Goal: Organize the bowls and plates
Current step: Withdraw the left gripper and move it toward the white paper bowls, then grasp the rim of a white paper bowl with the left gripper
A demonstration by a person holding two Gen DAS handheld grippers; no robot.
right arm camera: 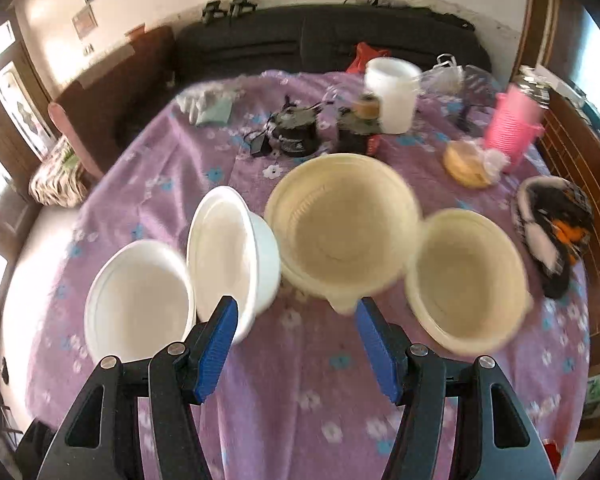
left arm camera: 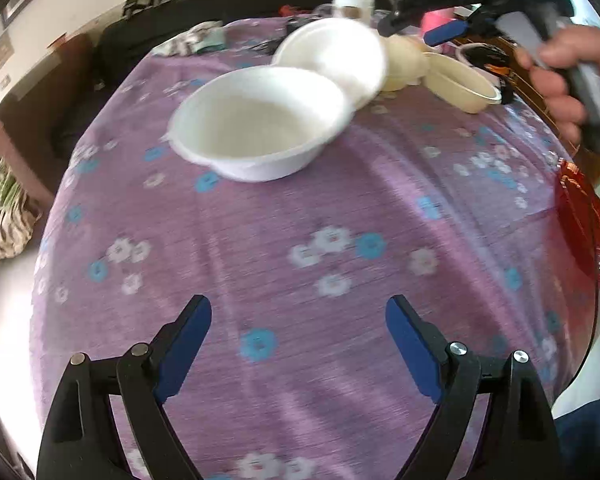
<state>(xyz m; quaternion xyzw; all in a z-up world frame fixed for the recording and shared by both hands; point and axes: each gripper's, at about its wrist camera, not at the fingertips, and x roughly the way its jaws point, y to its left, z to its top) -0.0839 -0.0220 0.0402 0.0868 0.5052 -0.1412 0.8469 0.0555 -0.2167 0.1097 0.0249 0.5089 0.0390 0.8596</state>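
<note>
- Four bowls on the surface [right arm camera: 308, 376], which wears a purple floral cloth: two white, two cream. All look like thin disposable ware with rolled rims, all empty.
- White bowl A [right arm camera: 138, 300]: upright, ahead-left of the right jaws, just beyond the left blue pad.
- White bowl B [right arm camera: 230, 258]: tipped on its side, mouth facing left, touching or nearly touching A; its rim sits right at the tip of the left pad.
- Cream bowl C [right arm camera: 340, 228]: biggest of the set, ribbed inside wall, straight ahead of the right jaws, tilted toward the camera.
- Cream bowl D [right arm camera: 466, 280]: ahead-right of the jaws, beside C, rims close; contact can't be confirmed through the blur.
- Right gripper [right arm camera: 296, 316]: jaws wide, nothing between them, pads above bare cloth.
- Left gripper [left arm camera: 299, 316]: jaws wide, holding nothing; A [left arm camera: 256, 124] lies well ahead, slightly left of centre, B [left arm camera: 336, 56] behind it.
- From the left view, right hand [left arm camera: 560, 84] far ahead-right, wrapped round its gripper handle.
- One red plate [left arm camera: 584, 224] at the surface edge, far right of the left jaws.
- Clutter beyond the bowls: one white tub [right arm camera: 394, 94], one pink cup stack [right arm camera: 514, 124].
</note>
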